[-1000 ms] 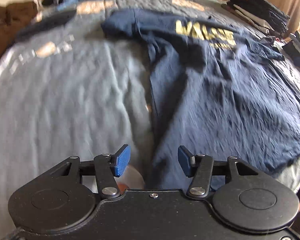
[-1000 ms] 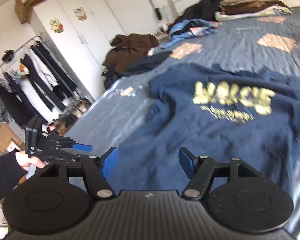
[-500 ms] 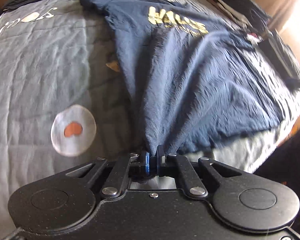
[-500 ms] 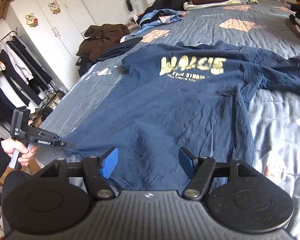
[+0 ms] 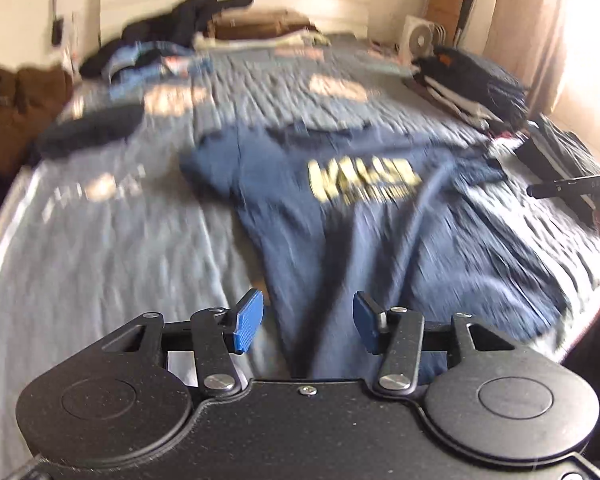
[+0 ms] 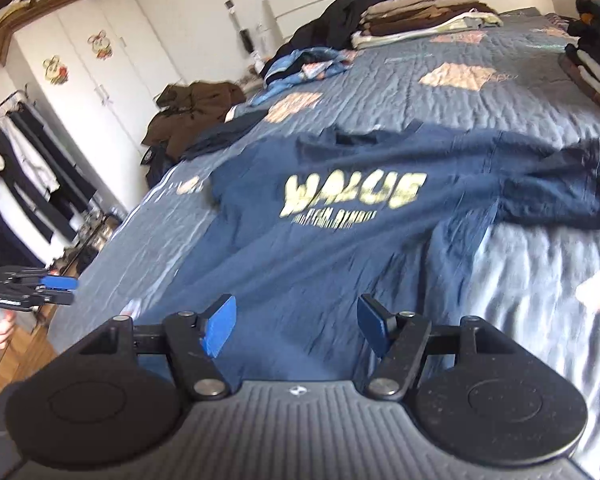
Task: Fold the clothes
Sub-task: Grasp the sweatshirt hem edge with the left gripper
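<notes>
My left gripper (image 5: 308, 322): fingers opening again, hem just dropped, nothing between them. Navy T-shirt (image 6: 340, 240) lies face-up mid-frame on the bed (image 6: 540, 280), lower edge now straightened. My right gripper (image 6: 296, 326): fingers wide, empty. Folding comes next.

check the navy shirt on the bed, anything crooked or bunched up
Yes. The navy t-shirt lies skewed on the quilt, with a raised crease running down its body and one sleeve crumpled, not spread flat.

Spread flat mid-bed on the quilted grey-blue bedspread (image 6: 480, 36): navy printed T-shirt (image 6: 340, 240); folded clothing stacks (image 6: 416, 16) behind, by the headboard.
</notes>
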